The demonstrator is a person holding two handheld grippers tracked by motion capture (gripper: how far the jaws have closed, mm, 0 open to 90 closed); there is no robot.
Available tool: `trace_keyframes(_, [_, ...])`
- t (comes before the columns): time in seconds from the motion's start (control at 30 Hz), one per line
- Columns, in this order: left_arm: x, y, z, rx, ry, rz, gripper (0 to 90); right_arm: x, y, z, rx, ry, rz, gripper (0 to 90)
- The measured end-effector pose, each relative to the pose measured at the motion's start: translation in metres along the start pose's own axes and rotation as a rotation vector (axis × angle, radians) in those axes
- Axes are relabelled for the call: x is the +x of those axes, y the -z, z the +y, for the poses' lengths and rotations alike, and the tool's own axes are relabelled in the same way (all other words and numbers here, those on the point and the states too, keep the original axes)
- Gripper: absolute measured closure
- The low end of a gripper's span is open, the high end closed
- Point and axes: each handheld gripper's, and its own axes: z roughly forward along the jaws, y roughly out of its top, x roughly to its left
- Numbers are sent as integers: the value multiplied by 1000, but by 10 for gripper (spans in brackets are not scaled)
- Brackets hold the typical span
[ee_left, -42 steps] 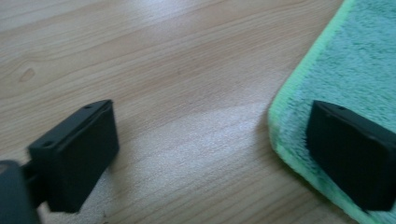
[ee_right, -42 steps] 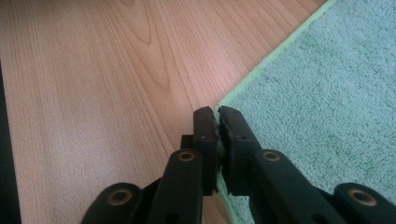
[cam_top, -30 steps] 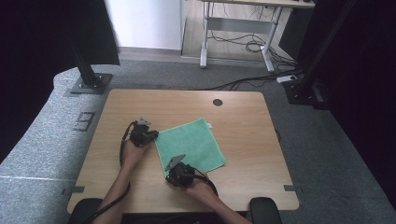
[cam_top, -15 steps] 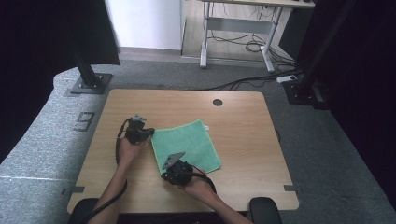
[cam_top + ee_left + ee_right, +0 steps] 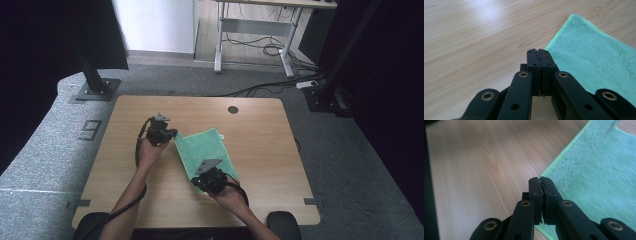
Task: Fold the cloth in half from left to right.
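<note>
at the near edge of the wooden table [image 5: 260, 150], the right gripper [image 5: 200, 181] sits at the near left corner of the green towel [image 5: 207, 150], held in the person's right hand [image 5: 227, 196]. in the right gripper view its two black jaws are pressed together with a corner of the towel [image 5: 604, 182] pinched between them, and the towel's left edge rises as a raised fold beyond the tips. the towel lies flat over the middle of the table, a little left of centre, its long side running from near to far. at the towel's far left corner is the left gripper [image 5: 171, 133], held in the left hand [image 5: 149, 150], a black cable looping from it over the table to the left of the towel. in the left gripper view [image 5: 539, 52] its jaws are closed tight against each other at the towel's [image 5: 596, 57] corner; whether cloth is caught between them i cannot tell. beyond the towel, near the table's far edge, is a round dark hole [image 5: 233, 109].
</note>
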Motion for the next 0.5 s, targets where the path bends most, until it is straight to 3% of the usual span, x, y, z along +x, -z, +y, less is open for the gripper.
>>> trace_keyframes(0.23, [-13,-21,13,-2,-17,-29,881,-17,12,-18,2,-42,-38,865])
trace_keyframes(0.5, [-31,-41,28,0,-62,-29,880,-32,28,-32,-7,-75,-77,865])
